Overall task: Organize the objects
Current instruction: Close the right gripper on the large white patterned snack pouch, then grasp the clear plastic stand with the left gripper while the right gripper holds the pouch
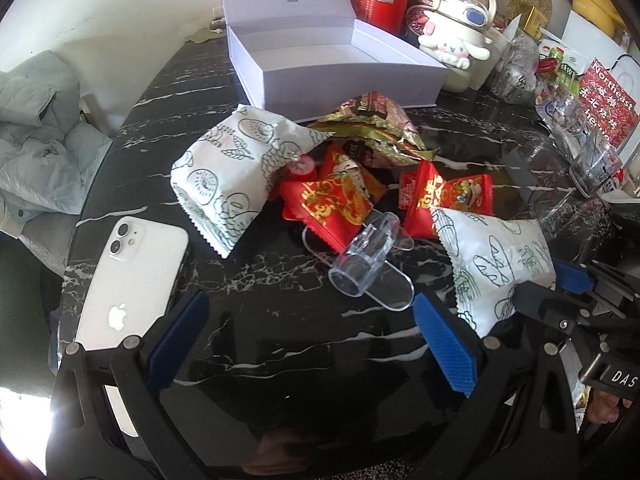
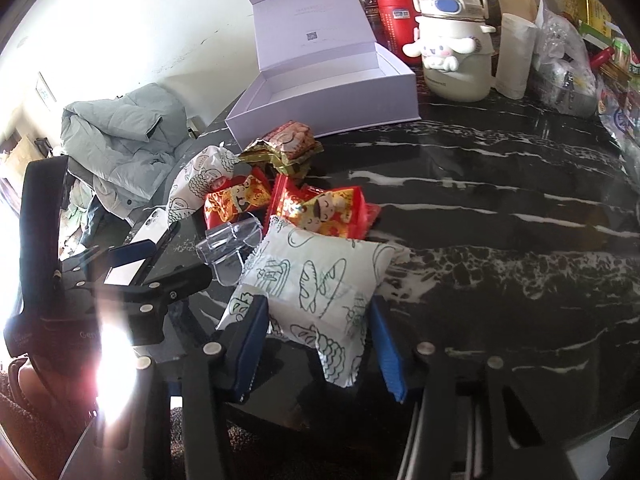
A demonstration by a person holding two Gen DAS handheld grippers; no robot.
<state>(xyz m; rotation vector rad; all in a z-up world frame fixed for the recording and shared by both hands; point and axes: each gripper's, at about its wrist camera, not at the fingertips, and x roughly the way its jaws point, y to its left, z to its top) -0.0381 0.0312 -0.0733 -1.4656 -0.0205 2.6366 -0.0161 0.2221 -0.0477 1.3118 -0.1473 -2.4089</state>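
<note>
Black marble tabletop (image 2: pixel 500 184) lies bare to the right. Right gripper (image 2: pixel 320 344) pinches a white bread-print packet (image 2: pixel 320 280) between its pads; left gripper (image 1: pixel 308 344) stands wide open, holding nothing, over bare marble beside a white phone (image 1: pixel 132 284). Behind the snack pile, the white box (image 2: pixel 328 92) sits open. One red packet (image 1: pixel 608 100) reads "Northeast".

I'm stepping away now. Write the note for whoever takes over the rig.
Left gripper: open, nothing between its pads, above bare table beside the phone.
Right gripper: jaws around the near white packet; contact with the pads is unclear.
Pile in front of the box: second white packet, red packets, gold wrappers, clear scoop.
Done: box open, looks empty.
Left: probably load everything, starting with the near packet.
</note>
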